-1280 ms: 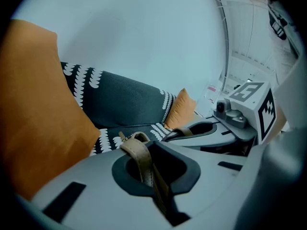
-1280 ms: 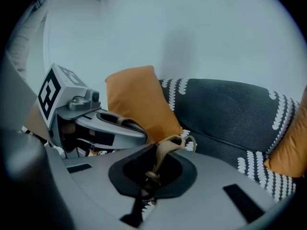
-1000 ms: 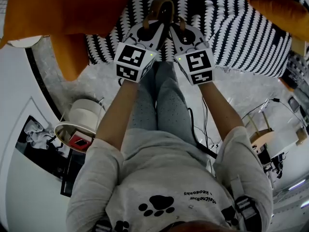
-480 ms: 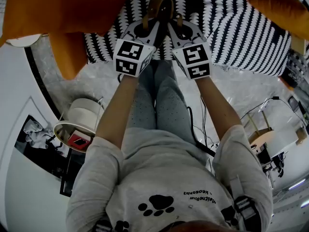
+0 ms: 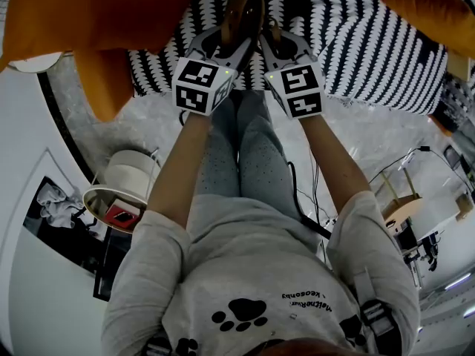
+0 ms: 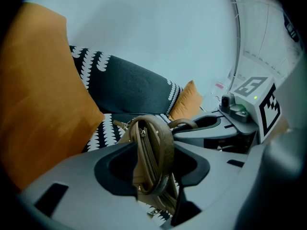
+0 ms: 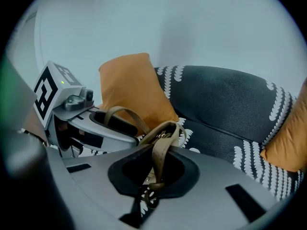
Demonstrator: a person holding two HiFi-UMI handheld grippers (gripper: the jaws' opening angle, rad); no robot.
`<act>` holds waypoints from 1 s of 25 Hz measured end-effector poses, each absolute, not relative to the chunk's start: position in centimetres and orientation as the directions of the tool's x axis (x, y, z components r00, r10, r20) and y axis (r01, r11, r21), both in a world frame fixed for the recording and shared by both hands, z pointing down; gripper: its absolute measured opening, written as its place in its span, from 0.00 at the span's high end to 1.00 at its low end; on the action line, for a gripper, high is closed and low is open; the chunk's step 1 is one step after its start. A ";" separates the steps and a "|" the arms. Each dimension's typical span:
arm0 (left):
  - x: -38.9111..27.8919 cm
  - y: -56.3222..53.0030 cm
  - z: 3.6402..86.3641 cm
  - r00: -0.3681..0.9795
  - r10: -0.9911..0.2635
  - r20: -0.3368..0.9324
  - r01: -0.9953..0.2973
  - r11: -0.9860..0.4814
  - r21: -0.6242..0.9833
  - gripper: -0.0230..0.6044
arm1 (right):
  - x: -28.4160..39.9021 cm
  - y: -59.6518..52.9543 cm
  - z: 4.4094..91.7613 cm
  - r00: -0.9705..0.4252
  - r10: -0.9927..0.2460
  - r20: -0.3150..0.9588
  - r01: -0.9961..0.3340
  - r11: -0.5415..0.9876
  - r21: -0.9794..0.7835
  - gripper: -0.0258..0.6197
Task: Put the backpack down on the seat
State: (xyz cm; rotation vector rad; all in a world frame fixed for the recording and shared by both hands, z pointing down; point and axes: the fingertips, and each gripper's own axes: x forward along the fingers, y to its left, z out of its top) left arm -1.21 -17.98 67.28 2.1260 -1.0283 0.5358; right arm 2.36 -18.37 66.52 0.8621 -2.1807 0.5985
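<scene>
Flanking the brown backpack (image 5: 243,12) held over the black-and-white patterned sofa seat (image 5: 371,50), orange cushions (image 5: 96,13) sit to left and right, the left one just beside it. The left hand-held gripper (image 5: 231,35) is opening its jaws, with a strap (image 6: 152,152) loose between them; the right hand-held gripper (image 7: 153,176) stays-free clamped on a second strap (image 7: 160,147). A white round container (image 5: 126,176) and cables (image 5: 312,191) occupy the floor. The person's grey shirt (image 5: 245,265) bears a paw print (image 5: 243,314); its lettering is unreadable.
</scene>
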 end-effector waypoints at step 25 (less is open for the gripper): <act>-2.7 -17.2 63.2 0.549 -0.547 0.632 -0.834 -0.414 0.366 0.56 | 4.1 -18.3 64.4 -0.428 -0.472 0.771 -0.840 0.523 -0.145 0.55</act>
